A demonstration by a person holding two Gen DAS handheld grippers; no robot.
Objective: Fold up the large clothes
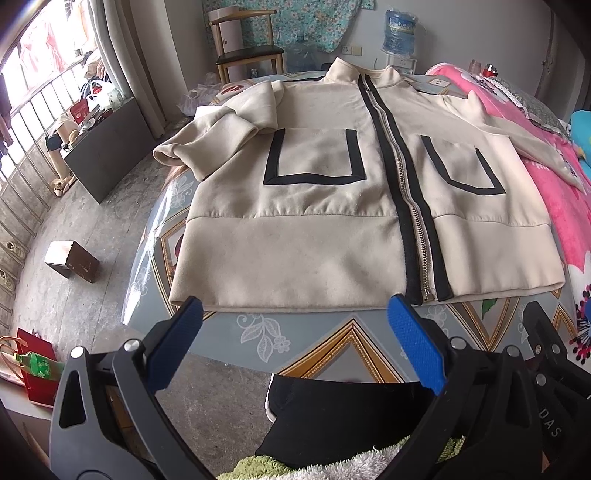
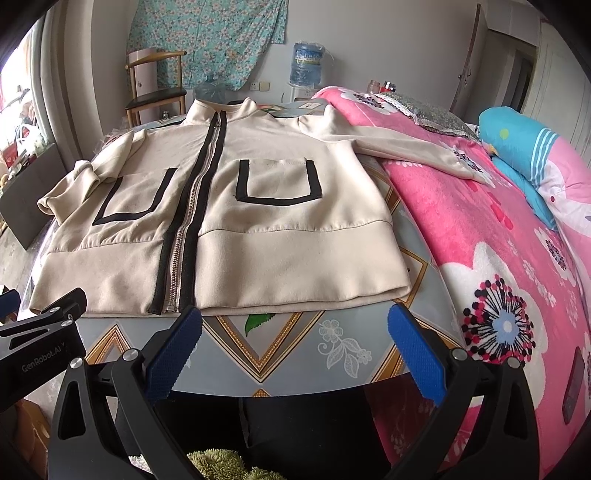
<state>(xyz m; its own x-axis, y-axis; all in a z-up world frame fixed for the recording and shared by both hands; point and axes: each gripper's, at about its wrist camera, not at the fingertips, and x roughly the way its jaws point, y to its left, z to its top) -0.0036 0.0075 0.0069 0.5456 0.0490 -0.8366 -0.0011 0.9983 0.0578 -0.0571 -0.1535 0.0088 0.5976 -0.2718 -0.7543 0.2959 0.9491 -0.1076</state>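
A cream zip-up jacket (image 1: 314, 206) with black trim and two black-edged pockets lies flat, front up, on a patterned table (image 1: 325, 339); it also shows in the right wrist view (image 2: 258, 229). Its left sleeve (image 1: 207, 140) is bunched at the table's left edge. Its right sleeve (image 2: 413, 147) stretches onto a pink blanket. My left gripper (image 1: 295, 325) is open and empty, just short of the jacket's hem. My right gripper (image 2: 295, 328) is open and empty, just short of the hem near the zip's end (image 2: 170, 306).
A pink flowered blanket (image 2: 480, 229) and a blue pillow (image 2: 524, 147) lie right of the table. A wooden chair (image 1: 247, 48) and a water dispenser (image 1: 400, 33) stand behind. A small box (image 1: 72, 260) and a dark board (image 1: 107, 147) are on the floor at left.
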